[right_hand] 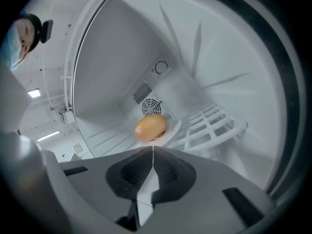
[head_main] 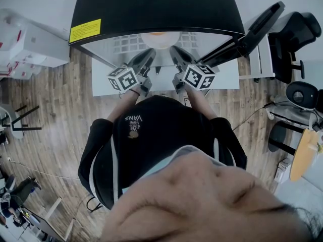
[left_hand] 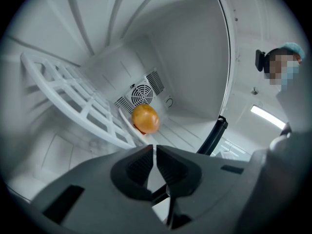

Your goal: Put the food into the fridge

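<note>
A round orange-brown piece of food [left_hand: 145, 118] lies on a white plate [left_hand: 125, 119] deep inside the open fridge [head_main: 151, 4], in front of the round fan vent [left_hand: 141, 94]. The head view shows only its top [head_main: 157, 34]. My left gripper [left_hand: 154, 147] points level into the fridge; its jaws stand together with nothing between them, short of the food. My right gripper [right_hand: 153, 149] is beside it, shut and empty, its tips just below the food [right_hand: 150, 127] and plate [right_hand: 174, 129] in its view. In the head view both grippers [head_main: 150, 52] [head_main: 174, 50] reach into the fridge opening.
A white slatted shelf [left_hand: 73, 91] [right_hand: 209, 126] lines one side of the fridge interior. The fridge door [head_main: 262, 24] hangs open at the right. Office chairs [head_main: 295, 32] stand at the right, and white boxes [head_main: 25, 49] at the left on the wooden floor.
</note>
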The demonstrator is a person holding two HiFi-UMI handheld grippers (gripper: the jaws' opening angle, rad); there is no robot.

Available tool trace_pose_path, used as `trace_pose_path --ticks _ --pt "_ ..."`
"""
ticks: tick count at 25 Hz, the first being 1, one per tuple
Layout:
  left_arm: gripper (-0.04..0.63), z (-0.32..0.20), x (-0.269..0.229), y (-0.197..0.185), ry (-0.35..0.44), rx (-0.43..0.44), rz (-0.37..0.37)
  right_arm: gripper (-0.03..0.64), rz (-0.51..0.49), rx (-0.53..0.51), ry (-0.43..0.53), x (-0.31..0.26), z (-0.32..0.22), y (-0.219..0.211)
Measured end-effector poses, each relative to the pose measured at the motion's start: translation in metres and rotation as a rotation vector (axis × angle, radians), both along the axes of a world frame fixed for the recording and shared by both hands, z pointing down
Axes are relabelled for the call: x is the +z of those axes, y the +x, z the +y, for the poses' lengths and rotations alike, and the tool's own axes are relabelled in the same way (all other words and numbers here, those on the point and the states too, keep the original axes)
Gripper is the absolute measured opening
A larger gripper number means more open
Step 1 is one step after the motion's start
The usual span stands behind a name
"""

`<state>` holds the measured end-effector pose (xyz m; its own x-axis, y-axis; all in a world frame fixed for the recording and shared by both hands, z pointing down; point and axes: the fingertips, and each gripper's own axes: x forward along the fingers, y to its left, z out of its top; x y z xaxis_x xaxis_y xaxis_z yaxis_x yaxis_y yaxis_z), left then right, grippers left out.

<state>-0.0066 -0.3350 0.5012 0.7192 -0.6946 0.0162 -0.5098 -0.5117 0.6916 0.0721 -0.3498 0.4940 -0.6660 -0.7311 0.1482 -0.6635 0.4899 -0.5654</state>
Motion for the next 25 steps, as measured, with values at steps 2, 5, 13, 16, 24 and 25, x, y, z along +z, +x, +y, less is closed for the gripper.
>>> trace_pose_path --ticks 2,5,13,16,24,25 --pt "0.029 0.0 0.0 0.001 0.001 0.001 -0.001 0.017 0.0 -0.001 0.0 0.0 0.0 0.0" --pt "0.029 0.0 0.001 0.0 0.001 -0.002 -0.006 0.017 0.001 -0.003 0.001 0.0 0.0 0.0" --pt "0.029 0.0 0.001 0.0 0.016 0.01 -0.027 0.017 0.027 -0.002 0.019 -0.001 0.003 0.0" --pt "0.029 0.0 0.0 -0.001 0.024 0.006 -0.032 0.017 0.043 0.006 0.035 -0.001 0.005 0.001" --pt "0.029 0.007 -0.006 -0.005 0.084 0.007 -0.078 0.017 0.076 0.031 0.074 -0.006 0.015 0.004" --pt "0.029 0.009 -0.006 -0.005 0.09 0.01 -0.087 0.017 0.079 0.033 0.078 -0.006 0.017 0.004"
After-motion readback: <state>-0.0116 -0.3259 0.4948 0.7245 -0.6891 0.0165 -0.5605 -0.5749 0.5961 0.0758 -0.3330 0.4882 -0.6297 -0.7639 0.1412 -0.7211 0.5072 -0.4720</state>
